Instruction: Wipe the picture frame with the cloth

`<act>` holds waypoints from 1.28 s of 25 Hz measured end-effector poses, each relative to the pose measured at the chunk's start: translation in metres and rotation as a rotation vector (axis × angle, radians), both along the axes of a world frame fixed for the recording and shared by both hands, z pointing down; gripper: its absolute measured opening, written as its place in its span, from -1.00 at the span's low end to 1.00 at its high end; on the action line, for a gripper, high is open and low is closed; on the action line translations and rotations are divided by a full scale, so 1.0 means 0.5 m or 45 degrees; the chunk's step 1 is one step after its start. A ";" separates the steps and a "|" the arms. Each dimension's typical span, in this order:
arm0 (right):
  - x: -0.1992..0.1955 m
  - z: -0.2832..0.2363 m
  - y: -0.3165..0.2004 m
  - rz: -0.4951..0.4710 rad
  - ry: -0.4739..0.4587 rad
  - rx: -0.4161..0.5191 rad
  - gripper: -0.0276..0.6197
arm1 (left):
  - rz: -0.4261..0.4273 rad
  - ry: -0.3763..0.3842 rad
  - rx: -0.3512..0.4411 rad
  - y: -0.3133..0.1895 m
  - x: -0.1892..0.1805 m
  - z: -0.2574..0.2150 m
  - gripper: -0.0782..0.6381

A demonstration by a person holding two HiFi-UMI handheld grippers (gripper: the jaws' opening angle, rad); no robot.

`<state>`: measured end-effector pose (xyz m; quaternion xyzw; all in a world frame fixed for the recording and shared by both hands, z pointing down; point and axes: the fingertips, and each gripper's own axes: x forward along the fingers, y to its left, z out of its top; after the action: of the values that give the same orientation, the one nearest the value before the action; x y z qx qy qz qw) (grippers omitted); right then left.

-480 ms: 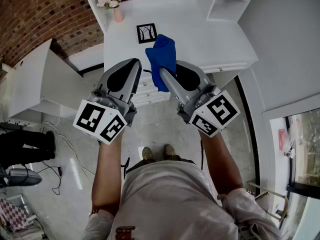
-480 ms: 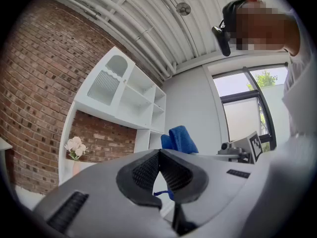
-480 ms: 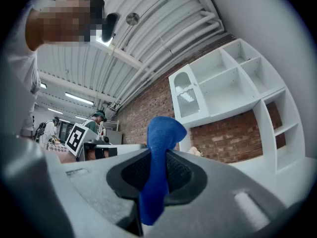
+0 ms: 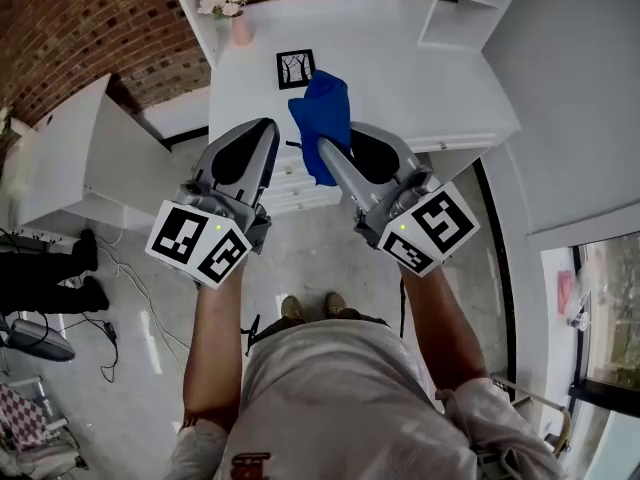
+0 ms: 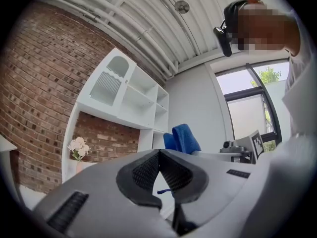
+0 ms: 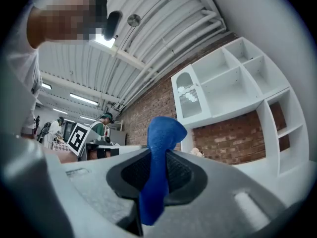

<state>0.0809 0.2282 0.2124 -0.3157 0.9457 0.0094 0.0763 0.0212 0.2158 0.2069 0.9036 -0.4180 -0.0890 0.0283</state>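
A small black picture frame lies on the white desk ahead of me. A blue cloth hangs bunched from my right gripper, whose jaws are shut on it, just short of the desk's front edge. In the right gripper view the cloth stands up between the pads and trails down below them. My left gripper is held beside the right one at about the same height, shut with nothing in it. In the left gripper view its pads meet at the tips, and the cloth shows to the right.
A pink vase of pale flowers stands at the desk's back left, by white shelving and a brick wall. White drawers sit under the desk front. A low white cabinet is at left, and cables and a person's legs are on the floor.
Both grippers and the cloth keep their places. The person's legs at the left edge have shifted further left.
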 end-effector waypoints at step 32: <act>-0.030 0.074 -0.281 0.037 0.077 -0.078 -0.71 | -0.082 -0.008 -0.017 -0.271 -0.101 0.068 -0.78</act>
<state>0.0662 0.0879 0.2492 -0.3313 0.9427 -0.0090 0.0379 -0.0294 0.0803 0.2410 0.8897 -0.4477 -0.0845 0.0301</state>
